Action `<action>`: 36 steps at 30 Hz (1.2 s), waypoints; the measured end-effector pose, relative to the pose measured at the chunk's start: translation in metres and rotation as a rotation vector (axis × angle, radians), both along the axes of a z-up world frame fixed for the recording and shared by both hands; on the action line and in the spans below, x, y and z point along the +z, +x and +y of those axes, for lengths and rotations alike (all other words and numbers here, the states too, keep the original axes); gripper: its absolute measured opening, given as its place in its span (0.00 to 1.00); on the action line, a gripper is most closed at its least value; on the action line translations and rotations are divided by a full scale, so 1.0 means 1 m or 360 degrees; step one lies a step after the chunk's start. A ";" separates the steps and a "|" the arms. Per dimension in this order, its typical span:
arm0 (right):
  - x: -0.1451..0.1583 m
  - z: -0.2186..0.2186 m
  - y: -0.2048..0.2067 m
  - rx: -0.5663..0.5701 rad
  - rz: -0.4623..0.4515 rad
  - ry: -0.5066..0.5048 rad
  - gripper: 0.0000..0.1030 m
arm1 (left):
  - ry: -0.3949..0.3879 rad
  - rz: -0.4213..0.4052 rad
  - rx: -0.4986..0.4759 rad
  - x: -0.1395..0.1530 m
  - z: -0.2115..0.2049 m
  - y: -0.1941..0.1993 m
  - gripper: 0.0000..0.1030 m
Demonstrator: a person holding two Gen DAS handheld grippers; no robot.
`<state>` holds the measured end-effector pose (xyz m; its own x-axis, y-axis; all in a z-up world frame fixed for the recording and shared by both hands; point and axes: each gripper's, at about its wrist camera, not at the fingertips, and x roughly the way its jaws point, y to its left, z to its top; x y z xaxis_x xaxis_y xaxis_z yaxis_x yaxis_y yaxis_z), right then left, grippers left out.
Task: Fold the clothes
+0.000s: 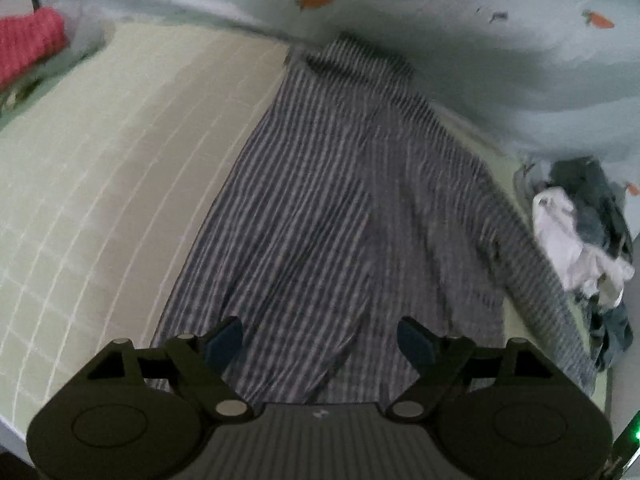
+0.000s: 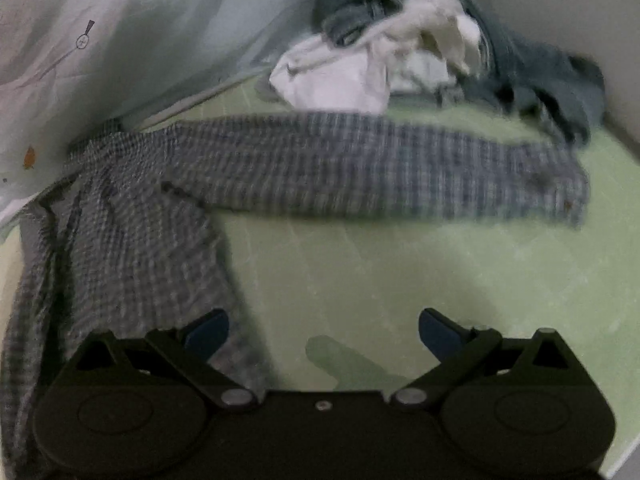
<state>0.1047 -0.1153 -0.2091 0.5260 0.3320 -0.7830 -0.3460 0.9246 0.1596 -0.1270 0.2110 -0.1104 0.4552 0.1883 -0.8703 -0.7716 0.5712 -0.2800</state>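
Left gripper (image 1: 319, 339): jaws apart, nothing between the blue pads (image 1: 224, 340), poised above the near hem of the checked shirt (image 1: 320, 200), no contact discernible. Right gripper (image 2: 324, 334): jaws likewise apart, nothing clamped, over bare green sheet (image 2: 380, 280); left pad over the shirt's edge, contact not discernible.

Checked shirt: spread flat on the bed, grey-blue with fine pale lines, hem toward the near edge, collar end at the far edge against the pale quilt (image 1: 440, 20). 1 sleeve (image 2: 380, 168) stretched straight out sideways toward the bed's right side, cuff lying flat on the green sheet. Shirt body beside a cream gridded cover (image 1: 100, 160) occupying the left part of the bed.

Beyond the sleeve, toward the far right corner: 1 loose heap of clothes (image 2: 420, 48), white pieces mixed with dark blue-grey ones, just beside the sleeve; touching or not, unclear owing to blur. At the far left corner: 1 pink knitted item (image 1: 30, 44). Along the far edge: pale quilt, rumpled, printed with small orange carrot motifs (image 1: 316, 1).

Both views motion-blurred; finer detail not legible.
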 end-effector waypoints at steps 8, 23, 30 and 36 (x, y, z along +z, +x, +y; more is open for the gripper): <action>0.001 -0.019 0.070 -0.0269 -0.0003 0.0081 0.99 | 0.0016 -0.0005 -0.0113 0.003 0.006 0.022 0.83; -0.028 -0.053 0.125 -0.0837 0.0155 0.0290 1.00 | 0.0140 -0.0097 -0.0395 -0.018 0.097 0.138 0.83; -0.018 -0.012 0.142 -0.0674 0.0040 -0.0021 0.13 | -0.0023 -0.0170 -0.0320 -0.035 0.108 0.136 0.82; 0.023 0.063 0.097 -0.0117 -0.0288 -0.0088 0.06 | -0.0003 -0.0166 -0.0194 -0.041 0.108 0.101 0.82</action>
